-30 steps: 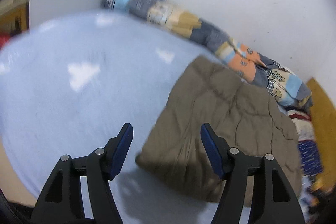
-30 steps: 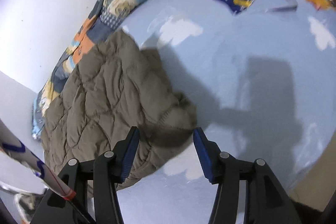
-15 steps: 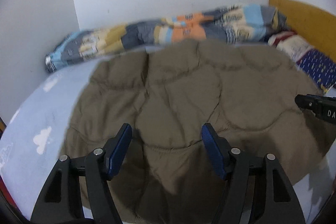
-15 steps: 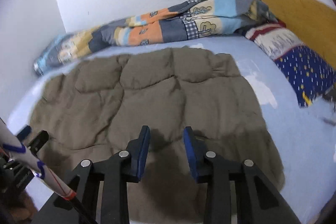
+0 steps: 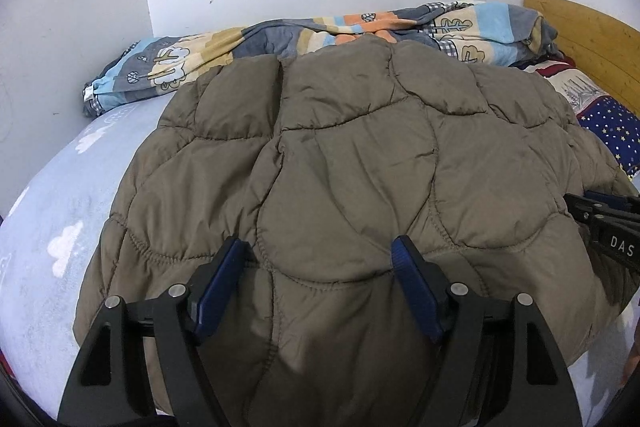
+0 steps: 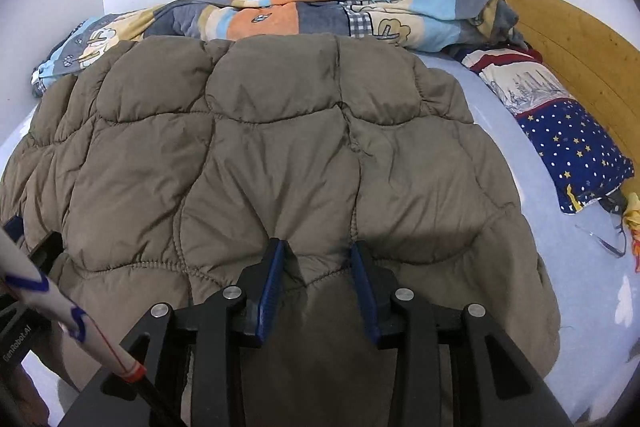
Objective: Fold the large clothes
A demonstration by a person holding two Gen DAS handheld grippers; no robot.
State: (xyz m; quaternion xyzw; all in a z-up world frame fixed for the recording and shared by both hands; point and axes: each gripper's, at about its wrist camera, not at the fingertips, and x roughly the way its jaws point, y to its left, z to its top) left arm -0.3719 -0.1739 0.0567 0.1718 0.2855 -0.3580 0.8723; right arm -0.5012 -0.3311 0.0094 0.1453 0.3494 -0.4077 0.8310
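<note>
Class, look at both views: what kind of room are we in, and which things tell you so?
Most likely a bedroom. A cloud-print bedsheet meets a wooden headboard, with a star-print pillow and a rolled patchwork blanket against the wall.

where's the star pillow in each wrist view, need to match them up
Left wrist: the blue star pillow sits at the far right edge, past the brown quilted jacket.
Right wrist: the pillow lies right of centre, on the light blue sheet.
Shared landmark: the wooden headboard just beyond it.
</note>
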